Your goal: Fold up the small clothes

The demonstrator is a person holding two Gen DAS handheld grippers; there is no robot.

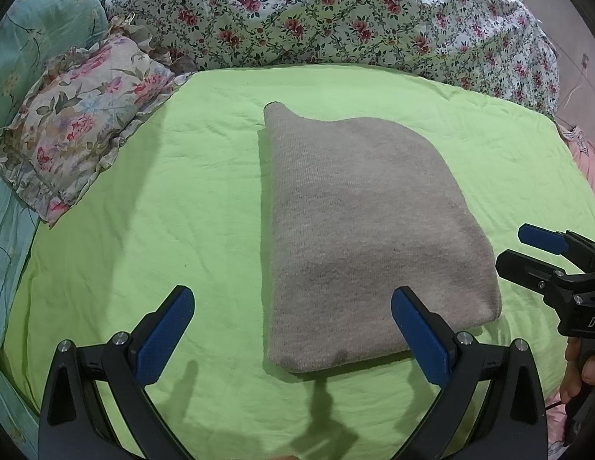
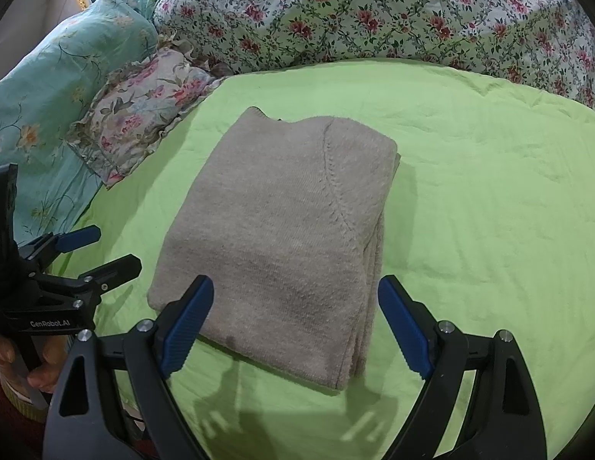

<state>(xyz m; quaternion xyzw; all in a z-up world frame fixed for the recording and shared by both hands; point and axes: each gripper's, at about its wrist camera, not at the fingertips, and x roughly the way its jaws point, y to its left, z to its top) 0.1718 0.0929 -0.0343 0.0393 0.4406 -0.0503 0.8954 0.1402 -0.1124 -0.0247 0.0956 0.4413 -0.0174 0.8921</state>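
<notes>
Left wrist view: a folded grey knit garment is seen lying flat at the centre of the green sheet, with a floral pillow at ten o'clock. The left gripper is held spread wide and empty above its near edge. The right gripper is likewise released, nothing being grasped.

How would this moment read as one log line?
folded grey knitted sweater flat on green bedsheet | left gripper open, empty | right gripper open, empty
</notes>
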